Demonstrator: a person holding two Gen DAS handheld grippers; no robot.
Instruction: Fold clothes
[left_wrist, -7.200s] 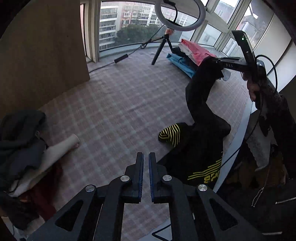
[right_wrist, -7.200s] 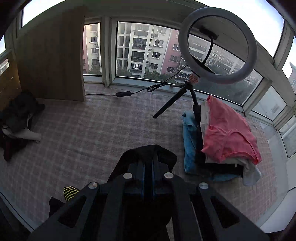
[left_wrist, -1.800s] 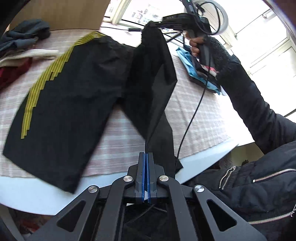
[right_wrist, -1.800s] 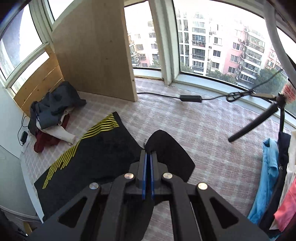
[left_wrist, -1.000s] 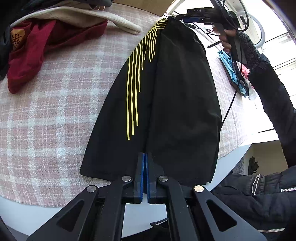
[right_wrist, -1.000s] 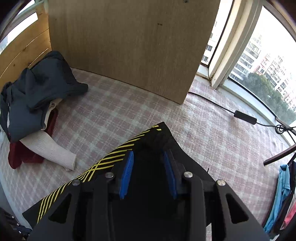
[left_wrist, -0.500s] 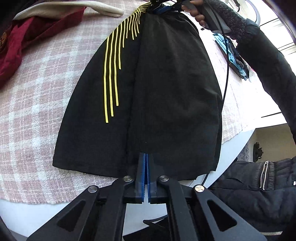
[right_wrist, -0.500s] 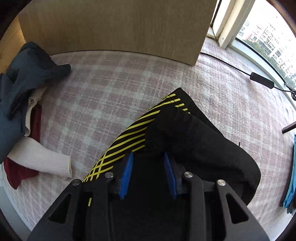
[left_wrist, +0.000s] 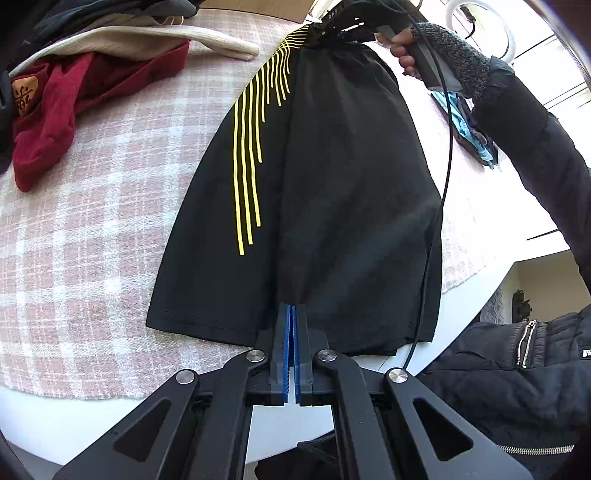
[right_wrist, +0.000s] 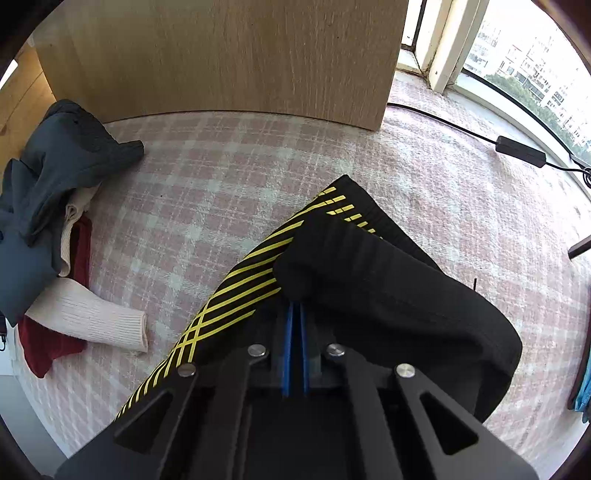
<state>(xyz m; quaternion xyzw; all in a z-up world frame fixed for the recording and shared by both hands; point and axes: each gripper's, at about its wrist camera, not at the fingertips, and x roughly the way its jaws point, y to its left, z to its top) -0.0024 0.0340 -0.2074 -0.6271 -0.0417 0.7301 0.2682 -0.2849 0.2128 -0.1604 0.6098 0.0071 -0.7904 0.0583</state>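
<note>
Shorts (left_wrist: 332, 184), black with yellow stripes, lie lengthwise on the checked cloth that covers the desk (left_wrist: 92, 229), already doubled leg over leg, hem at the near edge and waistband toward the far side. Left gripper (left_wrist: 293, 314) is clenched on the hem at the fold line, right at the desk's near edge. Right gripper (right_wrist: 295, 314), seen in its own camera with the blue pads drawn together, has just clamped onto the bunched elastic waistband at the far end of the garment; from the left camera its body shows at that same end, with the person's hand (left_wrist: 406, 48) on its handle. So the step in hand looks like the second fold: the lengthwise fold is done and both ends are pinched for bringing waistband over hem, or the reverse. The next move, as I judge it, calls for lifting one end while the other stays pinned, carrying it across in a flat arc so the layers do not slide apart, then letting go once the edges line up. Unfolded clothes (right_wrist: 48, 221) are heaped at the desk's left edge, well apart from the shorts; a folded stack (left_wrist: 465, 133) sits toward the right.
</note>
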